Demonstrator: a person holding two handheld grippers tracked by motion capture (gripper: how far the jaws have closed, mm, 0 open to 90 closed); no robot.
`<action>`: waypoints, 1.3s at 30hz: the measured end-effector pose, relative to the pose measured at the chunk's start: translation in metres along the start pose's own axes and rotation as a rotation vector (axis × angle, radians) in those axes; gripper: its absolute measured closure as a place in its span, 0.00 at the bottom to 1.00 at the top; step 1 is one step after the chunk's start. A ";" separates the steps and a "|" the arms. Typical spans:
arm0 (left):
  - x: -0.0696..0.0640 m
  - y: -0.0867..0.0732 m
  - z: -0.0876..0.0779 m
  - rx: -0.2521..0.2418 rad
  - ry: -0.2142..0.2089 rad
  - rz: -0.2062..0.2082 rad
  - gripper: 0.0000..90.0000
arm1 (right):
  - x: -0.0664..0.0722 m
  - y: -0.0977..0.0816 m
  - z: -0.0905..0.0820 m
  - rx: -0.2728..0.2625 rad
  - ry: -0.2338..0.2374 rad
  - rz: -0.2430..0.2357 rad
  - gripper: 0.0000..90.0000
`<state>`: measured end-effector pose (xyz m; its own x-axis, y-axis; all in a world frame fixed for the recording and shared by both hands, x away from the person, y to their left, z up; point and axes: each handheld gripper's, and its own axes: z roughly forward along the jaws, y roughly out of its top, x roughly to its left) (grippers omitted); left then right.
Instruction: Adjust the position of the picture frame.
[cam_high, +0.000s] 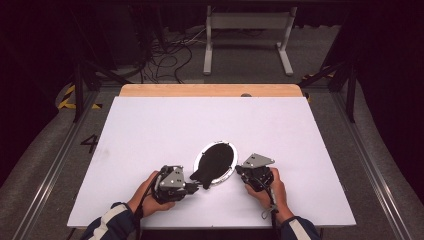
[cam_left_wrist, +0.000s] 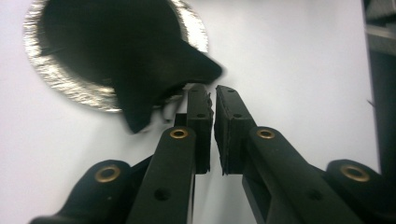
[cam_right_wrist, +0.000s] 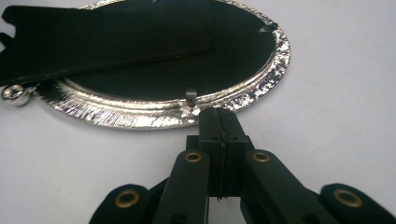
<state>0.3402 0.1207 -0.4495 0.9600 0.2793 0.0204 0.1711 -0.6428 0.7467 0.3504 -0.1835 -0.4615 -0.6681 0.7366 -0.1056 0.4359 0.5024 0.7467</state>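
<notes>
Two grippers on one silver-rimmed frame: right gripper is clamped on its near rim (jaws fully together), while the left gripper, parted a crack and empty, could snag the black flap at the frame's near-left end.

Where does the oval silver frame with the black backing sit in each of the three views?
High view: the silver frame lies low centre on the white table, between both grippers.
Left gripper view: top left, beyond the jaws.
Right gripper view: across the top, just ahead of the jaws.
Shared landmark: the black backing, overhanging one end.

Right gripper jaws shut at silver frame rim (black insert), seemingly touching.
</notes>
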 end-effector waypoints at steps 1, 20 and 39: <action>0.005 -0.001 -0.002 -0.008 0.019 -0.011 0.93 | 0.000 -0.001 -0.001 0.002 0.007 -0.006 1.00; 0.034 -0.008 0.014 -0.008 0.049 -0.113 0.99 | 0.023 -0.002 -0.007 0.012 0.095 -0.018 1.00; 0.017 0.000 0.026 0.012 0.023 -0.108 1.00 | 0.007 -0.002 -0.004 0.003 0.059 0.035 1.00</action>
<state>0.3625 0.1067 -0.4668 0.9304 0.3640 -0.0443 0.2763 -0.6166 0.7372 0.3422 -0.1814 -0.4613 -0.6867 0.7258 -0.0403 0.4612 0.4779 0.7476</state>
